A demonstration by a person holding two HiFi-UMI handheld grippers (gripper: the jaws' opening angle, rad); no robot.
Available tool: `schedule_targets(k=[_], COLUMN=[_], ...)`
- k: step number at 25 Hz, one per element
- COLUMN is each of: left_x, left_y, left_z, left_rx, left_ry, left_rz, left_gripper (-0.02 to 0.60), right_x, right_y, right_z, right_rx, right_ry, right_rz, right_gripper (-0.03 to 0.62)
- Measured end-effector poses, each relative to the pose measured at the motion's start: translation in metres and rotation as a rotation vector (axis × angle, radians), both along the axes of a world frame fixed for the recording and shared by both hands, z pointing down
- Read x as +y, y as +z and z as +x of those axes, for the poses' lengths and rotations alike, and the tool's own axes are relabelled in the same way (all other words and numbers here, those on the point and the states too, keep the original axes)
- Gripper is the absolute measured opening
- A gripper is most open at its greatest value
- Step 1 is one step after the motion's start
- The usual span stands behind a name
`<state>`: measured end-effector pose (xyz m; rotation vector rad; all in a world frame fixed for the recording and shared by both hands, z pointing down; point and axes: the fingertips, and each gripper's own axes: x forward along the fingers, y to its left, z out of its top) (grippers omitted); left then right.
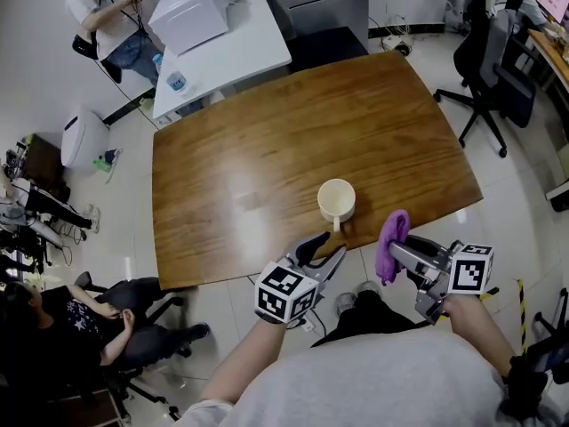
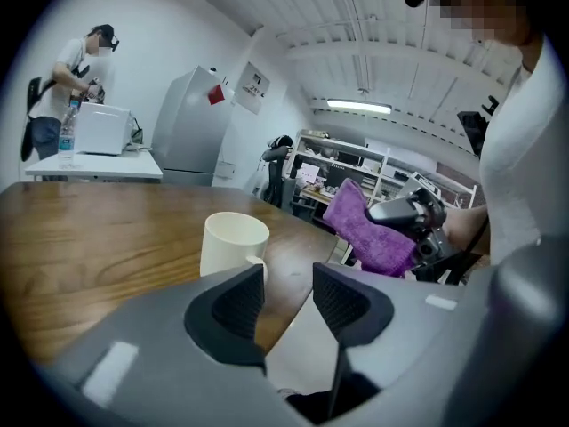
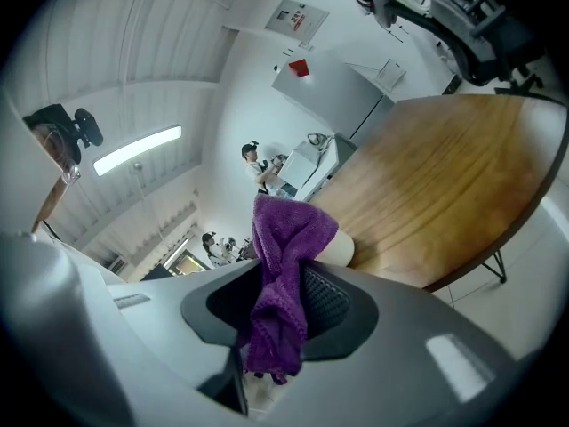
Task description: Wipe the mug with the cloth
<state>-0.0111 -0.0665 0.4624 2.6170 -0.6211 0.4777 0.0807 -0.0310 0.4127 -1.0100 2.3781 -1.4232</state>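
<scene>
From the head view, the cream mug (image 1: 336,202) stands upright near the desk's (image 1: 267,149) near edge, with broad bare wood beyond it. In the left gripper view, the left tool (image 2: 286,278) gapes wide and empty, short of that edge. In the right gripper view, the right tool (image 3: 283,285) pinches the purple cloth (image 3: 289,238), off the desk.

From the head: looks steeply down on the wooden bench (image 1: 267,167), left tool (image 1: 324,249) and right tool (image 1: 394,247) close at the bottom edge. From the left tool: faces low and level across the bench, near the mug (image 2: 233,238). From the right tool: rolled over, just off the bench edge. Common to all three: mug, cloth (image 1: 392,237), bench.
</scene>
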Motion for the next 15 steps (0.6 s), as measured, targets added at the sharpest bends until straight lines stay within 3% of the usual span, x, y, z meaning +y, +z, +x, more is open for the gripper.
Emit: schedule_targets(k=[4,9,13,15], left_x=[-0.019,-0.032,-0.034,-0.035], left_y=[0.024,0.040,0.039,0.040], left_z=[0.009,0.015,0.018,0.018], left_rx=[-0.027,-0.005,-0.002,-0.007], left_ry=[-0.058,-0.106,-0.122,-0.116], left_rz=[-0.041,-0.116,-0.118,-0.119], left_gripper=[0.156,0.150,0.054,0.054], right_x=[-0.014,-0.041,-0.052,-0.056], right_y=[0.014,0.028,0.042,0.047], right_z=[0.006,0.012,0.003,-0.003], right_rx=[-0.001,0.020,-0.003,-0.022], right_ry=[-0.018,0.004,-0.015,-0.016], right_rz=[-0.038,-0.041,-0.079,-0.098], right_gripper=[0.132,0.132,0.132,0.132])
